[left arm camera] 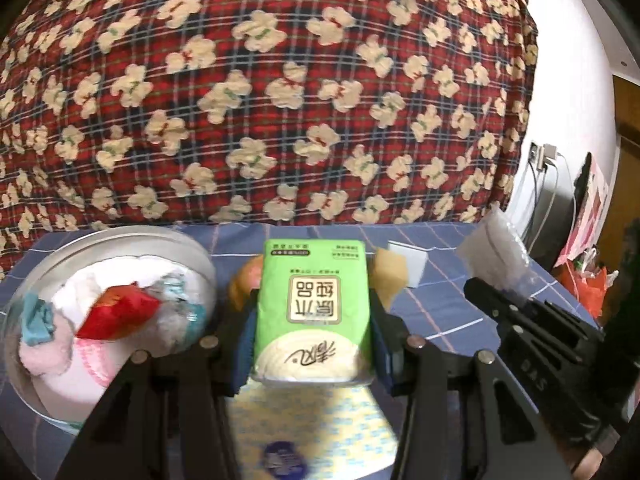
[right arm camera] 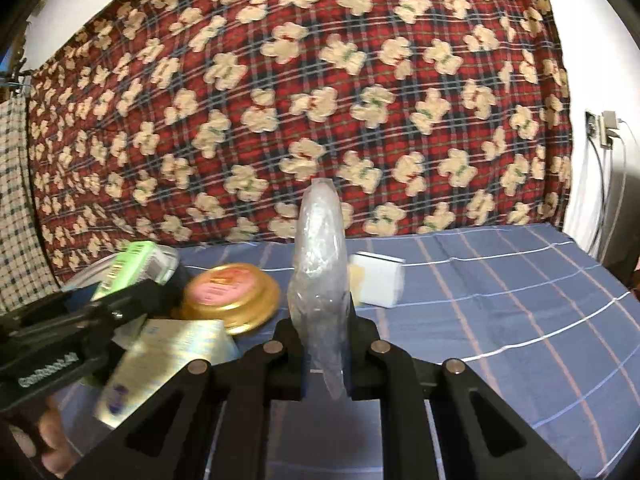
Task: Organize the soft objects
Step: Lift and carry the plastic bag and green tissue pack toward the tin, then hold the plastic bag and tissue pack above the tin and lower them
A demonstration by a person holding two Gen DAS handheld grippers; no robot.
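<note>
One green tissue pack [left arm camera: 314, 312] sits clamped between the two fingers of the left hand-held gripper [left arm camera: 314, 322], held above the blue checked bed sheet [left arm camera: 448, 300] with its printed face up toward the camera. In the right wrist view the same pack [right arm camera: 134, 268] shows at the far left, still inside that hand-held gripper [right arm camera: 120, 300].

One clear plastic bag [right arm camera: 320, 276] of white, soft-looking material stands edge-on in the right hand-held gripper [right arm camera: 322, 344], whose fingers are closed on its lower part; the left wrist view shows this bag [left arm camera: 494, 246] sticking up from the black gripper [left arm camera: 496, 292] at the right.

Just left of the tissue pack stands one clear round bowl [left arm camera: 132, 236] on the sheet. It holds several soft pieces: one red packet [left arm camera: 118, 312], one blue scrap [left arm camera: 36, 320], pink cloth [left arm camera: 52, 360] and white cloth [left arm camera: 88, 288]; how many white pieces there are cannot be told.

Behind and below the tissue pack lies one round gold tin [right arm camera: 230, 294] with a pink label. In front of it lies one flat pale packet [right arm camera: 168, 356] with a blue mark, blurred. Farther back on the sheet rests one white block [right arm camera: 378, 278], with a tan sponge-like piece [left arm camera: 390, 274] touching its left side.

A red plaid quilt [left arm camera: 280, 92] with cream bear shapes rises behind everything. Wall sockets [right arm camera: 602, 128] with cables are on the right.
</note>
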